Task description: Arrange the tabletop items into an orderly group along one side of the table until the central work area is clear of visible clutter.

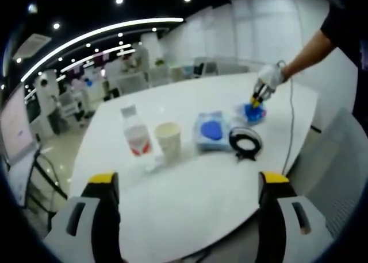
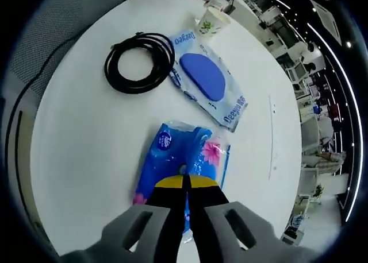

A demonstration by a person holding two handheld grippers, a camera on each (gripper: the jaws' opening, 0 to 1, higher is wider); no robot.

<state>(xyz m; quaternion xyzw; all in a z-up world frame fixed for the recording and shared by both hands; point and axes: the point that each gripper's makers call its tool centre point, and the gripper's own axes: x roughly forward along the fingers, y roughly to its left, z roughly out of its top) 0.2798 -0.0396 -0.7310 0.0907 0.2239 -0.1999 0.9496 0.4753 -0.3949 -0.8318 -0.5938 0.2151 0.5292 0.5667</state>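
On the white table (image 1: 190, 200) stand a water bottle (image 1: 136, 138) and a paper cup (image 1: 168, 140), side by side. To their right lie a wet wipes pack (image 1: 211, 131) and a black coiled cable (image 1: 245, 142). Beyond them, a gloved hand (image 1: 270, 76) holds my right gripper (image 1: 257, 100) down on a blue tissue pack (image 1: 253, 112). The right gripper view has its jaws (image 2: 187, 182) together over the tissue pack (image 2: 172, 154), apparently pinching its wrapper. Farther off are the wipes (image 2: 208, 79), cable (image 2: 140, 62) and cup (image 2: 211, 22). My left gripper (image 1: 188, 178) hangs open over the near table edge, holding nothing.
A thin cord (image 1: 290, 131) trails from the gloved hand across the table toward its right edge. A grey chair (image 1: 339, 159) stands just past that edge. Desks, chairs and people fill the office behind at far left. Bare tabletop (image 2: 86, 159) lies beside the tissue pack.
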